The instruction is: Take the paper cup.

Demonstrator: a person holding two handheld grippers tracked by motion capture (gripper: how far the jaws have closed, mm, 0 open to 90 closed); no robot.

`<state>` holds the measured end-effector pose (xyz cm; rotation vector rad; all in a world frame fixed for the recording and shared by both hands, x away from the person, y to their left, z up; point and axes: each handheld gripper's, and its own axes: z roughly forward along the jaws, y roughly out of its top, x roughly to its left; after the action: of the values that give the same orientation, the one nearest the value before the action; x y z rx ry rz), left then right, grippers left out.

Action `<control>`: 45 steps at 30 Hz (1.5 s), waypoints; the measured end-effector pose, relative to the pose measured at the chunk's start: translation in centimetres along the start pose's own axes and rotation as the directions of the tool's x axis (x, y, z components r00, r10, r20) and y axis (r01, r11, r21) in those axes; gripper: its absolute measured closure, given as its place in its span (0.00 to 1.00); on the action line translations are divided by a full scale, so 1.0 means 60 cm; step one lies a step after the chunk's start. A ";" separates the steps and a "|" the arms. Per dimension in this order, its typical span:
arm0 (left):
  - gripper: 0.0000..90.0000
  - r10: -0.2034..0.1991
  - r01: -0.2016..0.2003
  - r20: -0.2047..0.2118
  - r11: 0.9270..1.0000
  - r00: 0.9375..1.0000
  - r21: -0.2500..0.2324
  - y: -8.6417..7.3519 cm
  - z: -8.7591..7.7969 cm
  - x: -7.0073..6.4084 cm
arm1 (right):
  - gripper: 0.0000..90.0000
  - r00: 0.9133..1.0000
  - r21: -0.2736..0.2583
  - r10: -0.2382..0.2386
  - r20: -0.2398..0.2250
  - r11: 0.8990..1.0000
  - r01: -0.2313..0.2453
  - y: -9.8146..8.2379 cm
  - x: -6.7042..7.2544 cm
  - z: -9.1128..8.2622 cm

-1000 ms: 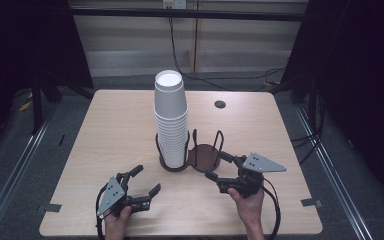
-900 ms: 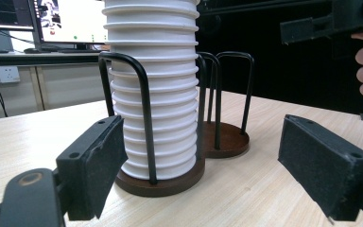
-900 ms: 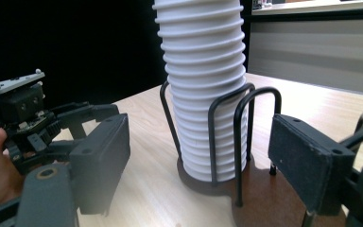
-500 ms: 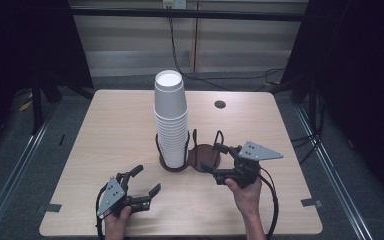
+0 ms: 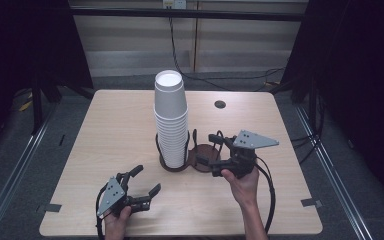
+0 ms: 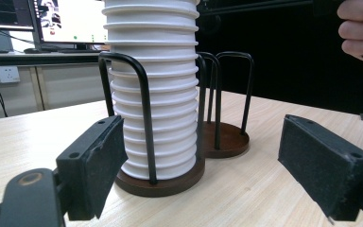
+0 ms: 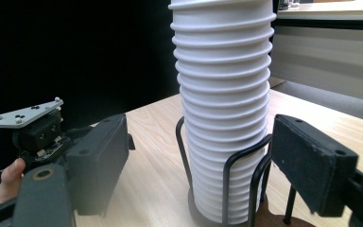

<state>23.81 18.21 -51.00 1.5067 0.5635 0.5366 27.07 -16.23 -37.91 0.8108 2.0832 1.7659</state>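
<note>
Change: across the last second we see the right gripper (image 5: 207, 150) travel from the table's near right in toward the cup holder (image 5: 189, 161), finishing with its jaws over the holder's empty right ring; the left gripper (image 5: 145, 182) has kept its place.

Cups: a tall stack of white paper cups (image 5: 170, 117) stands upright in the holder's left ring, near the middle of the table (image 5: 105, 130). We judge the black wire uprights (image 6: 144, 113) are there to stop the stack tipping.

Holder: two round brown bases joined side by side, each fenced by wire hoops; the right base (image 6: 227, 139) holds nothing.

Right gripper: jaws spread wide, nothing between them. In the right gripper view its pads (image 7: 312, 161) frame the stack and the hoops, so we read it as lining up on the holder or the cups, not yet in contact that we can confirm.

Left gripper: held low at the near left edge, well apart from the holder, jaws gaping and empty. In the left gripper view its pads (image 6: 99, 161) bracket the stack from a distance; we take it to be waiting.

Hands: both come in from the bottom edge, the right hand (image 5: 240, 182) extended farther forward.

Aim: none is stated; we cannot tell which item is the target.
</note>
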 end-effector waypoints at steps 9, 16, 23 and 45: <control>0.17 0.000 0.000 0.000 1.000 1.000 0.000 0.000 0.000 0.000 | 0.21 1.000 0.014 -0.009 -0.023 1.000 0.009 0.019 -0.005 0.008; 0.17 -0.001 0.001 0.000 1.000 1.000 0.000 0.000 0.000 0.000 | 0.21 1.000 0.021 -0.005 -0.027 1.000 0.005 0.039 -0.008 0.013; 0.17 -0.001 0.001 0.002 1.000 1.000 0.000 0.000 0.000 0.000 | 0.20 0.999 0.010 0.000 -0.041 1.000 0.001 0.059 -0.016 0.013; 0.17 -0.001 0.001 0.009 1.000 1.000 0.001 0.000 0.000 0.001 | 0.18 0.996 0.050 -0.038 -0.078 0.998 0.042 0.138 -0.027 0.051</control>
<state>23.85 18.23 -50.99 1.5096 0.5575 0.5285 31.97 -13.98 -30.72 0.7208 2.1863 1.7556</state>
